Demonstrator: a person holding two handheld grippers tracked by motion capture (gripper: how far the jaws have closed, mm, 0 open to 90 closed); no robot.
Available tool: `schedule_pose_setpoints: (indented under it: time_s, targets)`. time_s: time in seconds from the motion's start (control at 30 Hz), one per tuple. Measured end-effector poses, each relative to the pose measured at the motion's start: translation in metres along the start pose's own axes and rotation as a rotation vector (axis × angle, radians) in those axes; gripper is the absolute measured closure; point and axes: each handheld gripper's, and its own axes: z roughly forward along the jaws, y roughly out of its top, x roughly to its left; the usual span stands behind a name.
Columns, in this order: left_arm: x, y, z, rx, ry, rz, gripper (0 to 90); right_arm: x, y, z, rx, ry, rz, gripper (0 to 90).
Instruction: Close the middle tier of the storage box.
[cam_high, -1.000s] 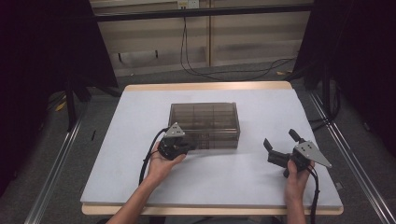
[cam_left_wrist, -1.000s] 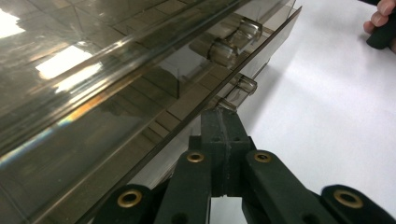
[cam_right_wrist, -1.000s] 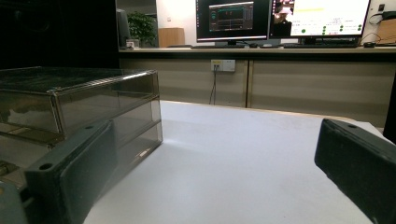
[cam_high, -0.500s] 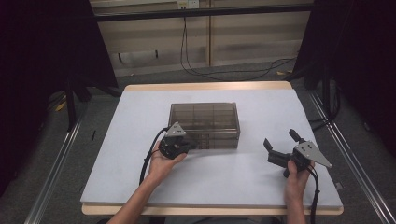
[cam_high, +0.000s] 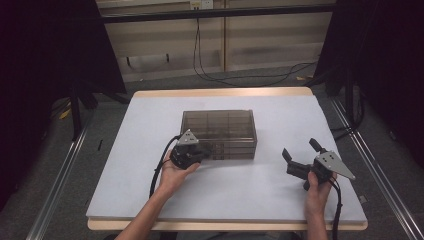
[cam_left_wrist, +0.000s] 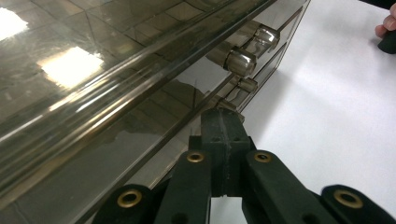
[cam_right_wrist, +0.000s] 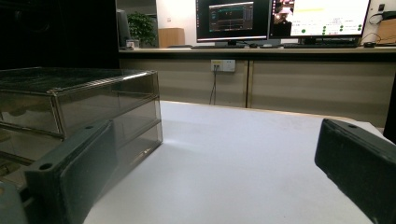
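Note:
A smoky clear plastic drawer box (cam_high: 219, 131) stands in the middle of the white table (cam_high: 150, 125). My left gripper (cam_high: 204, 150) is at the box's front left, held by a hand. In the left gripper view its jaws (cam_left_wrist: 223, 116) are pressed flat together, with the tips right at a small knob on a lower drawer. I cannot tell if they pinch it. Round clear knobs (cam_left_wrist: 240, 60) line the drawer fronts (cam_left_wrist: 93, 93) above. My right gripper (cam_high: 299, 148) rests on the table to the right of the box, open, with nothing between its wide-apart jaws (cam_right_wrist: 215, 140). The box (cam_right_wrist: 70, 107) is to its left.
A bare stretch of white table (cam_right_wrist: 243, 154) lies between the right gripper and the box. Metal rails (cam_high: 60, 170) run along both sides of the table. Cables (cam_high: 210, 70) lie on the floor beyond the far edge. Monitors (cam_right_wrist: 280, 18) stand on a desk farther back.

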Motion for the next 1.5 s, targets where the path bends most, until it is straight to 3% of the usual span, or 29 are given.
schedule_pose_setpoints:
  time_s: [0.33, 0.67, 0.83, 1.1, 1.13, 1.33, 1.5]
  targets:
    - [0.0, 0.0, 0.0, -0.001, -0.004, 0.001, 90.0, 0.0, 0.0, 0.0, 0.0, 0.0, 0.001, 0.0]
    - [0.0, -0.002, -0.007, -0.008, -0.019, -0.002, 78.3, 0.0, 0.0, 0.0, 0.0, 0.0, 0.003, 0.0]
    - [-0.002, -0.005, -0.01, 0.012, -0.02, 0.004, 66.3, 0.0, 0.0, 0.0, 0.0, -0.003, 0.008, 0.0]
    - [-0.006, -0.006, -0.021, -0.001, -0.018, -0.002, 51.8, 0.0, 0.0, 0.0, 0.001, -0.005, 0.006, 0.0]
    - [-0.008, -0.006, -0.023, 0.006, -0.012, 0.008, 45.3, 0.0, 0.0, 0.0, 0.001, -0.006, 0.008, 0.0]
    - [-0.013, -0.008, -0.033, 0.0, 0.034, 0.02, 28.5, 0.0, 0.0, 0.0, 0.001, -0.006, 0.007, 0.0]
    - [-0.012, -0.016, -0.043, -0.01, 0.056, -0.002, 17.1, 0.0, 0.0, 0.0, 0.0, -0.004, 0.008, 0.0]
